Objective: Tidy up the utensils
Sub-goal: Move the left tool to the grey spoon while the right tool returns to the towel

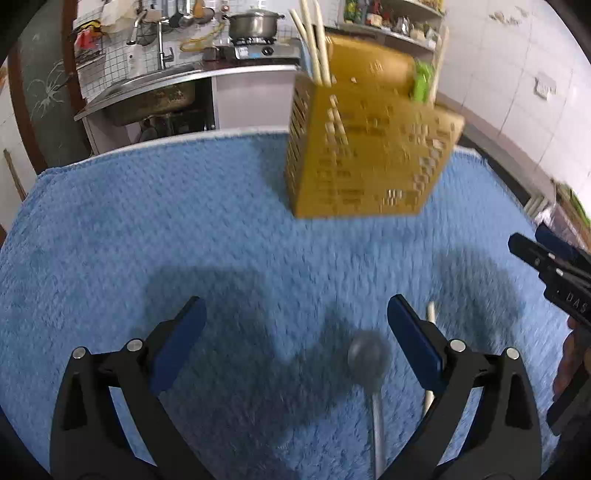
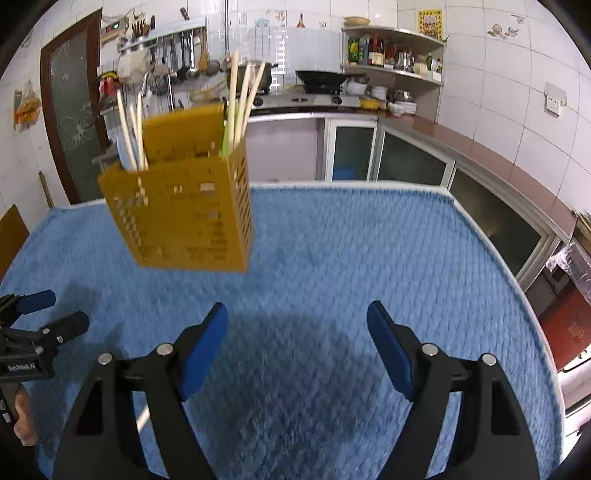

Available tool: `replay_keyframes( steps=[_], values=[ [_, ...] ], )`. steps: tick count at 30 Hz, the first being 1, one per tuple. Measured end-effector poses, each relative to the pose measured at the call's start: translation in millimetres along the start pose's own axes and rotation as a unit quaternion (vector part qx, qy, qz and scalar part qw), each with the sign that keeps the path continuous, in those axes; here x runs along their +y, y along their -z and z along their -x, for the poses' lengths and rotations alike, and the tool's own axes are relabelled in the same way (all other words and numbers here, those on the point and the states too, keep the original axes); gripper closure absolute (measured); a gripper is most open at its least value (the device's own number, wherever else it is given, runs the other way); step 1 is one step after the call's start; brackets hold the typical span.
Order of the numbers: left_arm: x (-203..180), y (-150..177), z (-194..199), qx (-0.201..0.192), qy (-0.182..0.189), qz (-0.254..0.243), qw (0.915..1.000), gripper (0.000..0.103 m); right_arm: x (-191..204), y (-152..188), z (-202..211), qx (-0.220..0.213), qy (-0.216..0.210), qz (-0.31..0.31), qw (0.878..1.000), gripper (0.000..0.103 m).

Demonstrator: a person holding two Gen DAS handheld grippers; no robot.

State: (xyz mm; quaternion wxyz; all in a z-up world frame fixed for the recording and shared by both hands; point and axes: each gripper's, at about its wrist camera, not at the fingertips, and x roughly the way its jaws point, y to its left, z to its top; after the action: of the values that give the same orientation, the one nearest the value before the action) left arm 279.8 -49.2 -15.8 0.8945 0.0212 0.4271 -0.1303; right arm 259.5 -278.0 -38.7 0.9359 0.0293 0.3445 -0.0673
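Observation:
A yellow perforated utensil holder (image 1: 365,147) stands on the blue towel (image 1: 184,229), with pale chopsticks (image 1: 314,40) and a green utensil (image 1: 423,81) in it. It also shows in the right wrist view (image 2: 184,206) with chopsticks (image 2: 240,99). My left gripper (image 1: 295,314) is open above a metal spoon (image 1: 367,356) that lies on the towel, bowl forward, between the fingers near the right one. A single chopstick (image 1: 430,314) lies behind the right finger. My right gripper (image 2: 297,319) is open and empty over the towel (image 2: 369,240). Each gripper shows at the edge of the other's view: the right gripper (image 1: 546,266) and the left gripper (image 2: 40,314).
The towel covers a table. Behind it are a sink counter (image 1: 147,85), a stove with a pot (image 1: 255,24), a wok (image 2: 321,79), shelves of bottles (image 2: 391,51) and low cabinets (image 2: 424,162) along the right wall.

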Motion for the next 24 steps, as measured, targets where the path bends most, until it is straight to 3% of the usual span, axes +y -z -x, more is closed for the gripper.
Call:
replay_keyframes(
  steps=[5,12,16,19,24],
  values=[
    [-9,17,-7,0.013,-0.002,-0.008,0.9999,0.008,3,15,-7,0.019,0.018,0.008,1.000,0.026],
    [-25,23,-7,0.019,-0.005,-0.024,0.9995,0.012,-6,24,-15,0.055,0.039,-0.025,0.997,0.027],
    [-32,26,-9,0.033,0.005,-0.034,0.9989,0.032,-5,30,-15,0.059,0.041,-0.026,0.997,0.027],
    [-39,28,-12,0.042,0.011,-0.040,0.9983,0.036,-3,33,-16,0.061,0.041,-0.029,0.997,0.027],
    [-48,27,-21,0.049,-0.002,-0.052,0.9975,0.055,0,36,-18,0.067,0.041,-0.032,0.996,0.027]
  ],
)
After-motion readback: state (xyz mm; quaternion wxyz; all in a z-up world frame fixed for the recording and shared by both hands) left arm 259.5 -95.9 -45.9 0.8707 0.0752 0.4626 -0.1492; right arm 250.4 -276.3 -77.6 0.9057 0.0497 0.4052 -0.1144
